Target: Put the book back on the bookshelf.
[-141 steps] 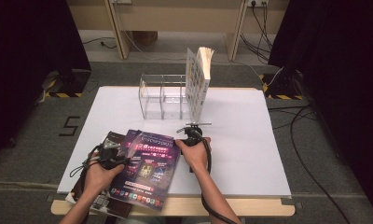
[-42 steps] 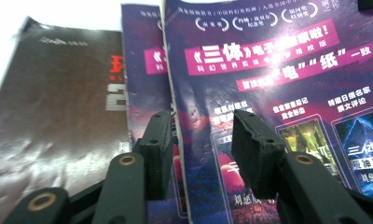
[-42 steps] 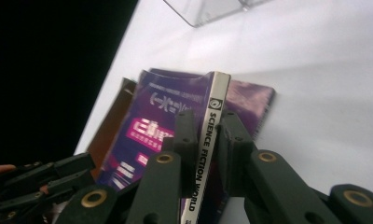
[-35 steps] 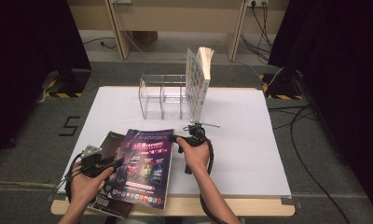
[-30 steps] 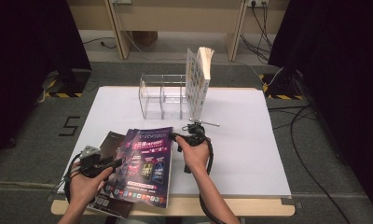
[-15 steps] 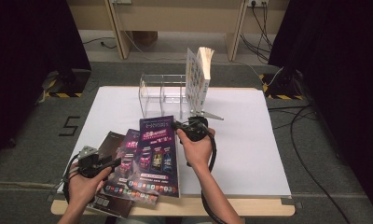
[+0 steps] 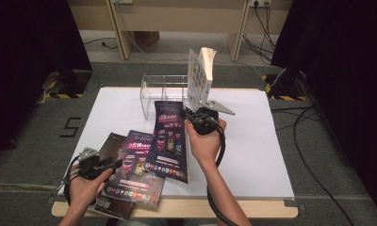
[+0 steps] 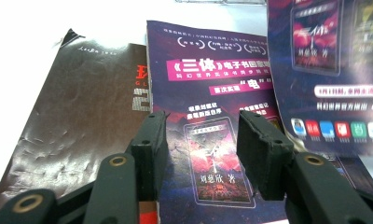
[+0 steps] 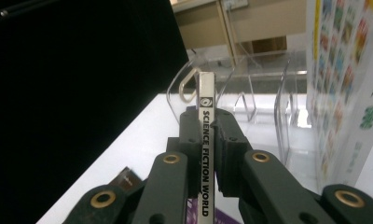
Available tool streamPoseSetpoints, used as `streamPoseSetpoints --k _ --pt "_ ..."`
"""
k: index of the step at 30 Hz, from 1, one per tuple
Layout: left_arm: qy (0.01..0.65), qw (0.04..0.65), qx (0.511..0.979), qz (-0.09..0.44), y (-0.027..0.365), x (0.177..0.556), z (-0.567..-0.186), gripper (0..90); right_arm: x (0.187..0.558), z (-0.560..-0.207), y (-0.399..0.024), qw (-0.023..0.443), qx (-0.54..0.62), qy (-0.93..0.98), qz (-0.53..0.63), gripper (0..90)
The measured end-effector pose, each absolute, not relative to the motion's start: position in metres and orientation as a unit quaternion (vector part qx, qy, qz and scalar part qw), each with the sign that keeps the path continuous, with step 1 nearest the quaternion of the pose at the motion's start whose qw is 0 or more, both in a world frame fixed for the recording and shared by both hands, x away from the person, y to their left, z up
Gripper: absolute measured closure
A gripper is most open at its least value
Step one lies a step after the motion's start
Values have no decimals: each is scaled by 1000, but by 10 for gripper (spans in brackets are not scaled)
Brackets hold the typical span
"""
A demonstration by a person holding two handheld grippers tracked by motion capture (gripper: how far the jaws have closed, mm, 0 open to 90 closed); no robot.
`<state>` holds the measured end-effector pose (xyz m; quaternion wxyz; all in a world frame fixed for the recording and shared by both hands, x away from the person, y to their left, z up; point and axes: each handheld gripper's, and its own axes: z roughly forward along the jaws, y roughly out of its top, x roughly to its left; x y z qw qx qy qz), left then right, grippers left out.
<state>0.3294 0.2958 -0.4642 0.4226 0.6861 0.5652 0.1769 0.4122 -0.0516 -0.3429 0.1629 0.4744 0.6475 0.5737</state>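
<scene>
While the right gripper (image 7: 185, 114) clamps a magazine (image 7: 169, 140) by its spine, the left gripper (image 7: 115, 163) waits with jaws apart, gripping nothing.

Lower left of the high view: left gripper over two magazines (one purple (image 7: 135, 167), one dark (image 7: 112, 143)) flat on the table (image 7: 252, 155). Centre: lifted magazine, tilted up. Above: clear rack (image 7: 163, 89) and an upright book (image 7: 200, 75).

Upright white book (image 7: 201, 75) in clear rack (image 7: 162, 92); white table (image 7: 266, 150).
</scene>
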Motion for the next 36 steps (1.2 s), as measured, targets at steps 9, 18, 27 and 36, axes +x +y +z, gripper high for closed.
streamPoseSetpoints --k 9,18,27,36 --pt "567 425 683 179 296 329 -464 523 413 -322 -52 206 464 630 588 837" --pt "568 425 682 179 297 330 -465 523 424 -305 -47 232 458 618 595 837" --pt "571 426 679 178 299 330 -466 523 440 -296 -43 255 458 608 597 837" --pt "572 424 679 177 300 330 -468 523 457 -286 -37 284 456 603 589 837"
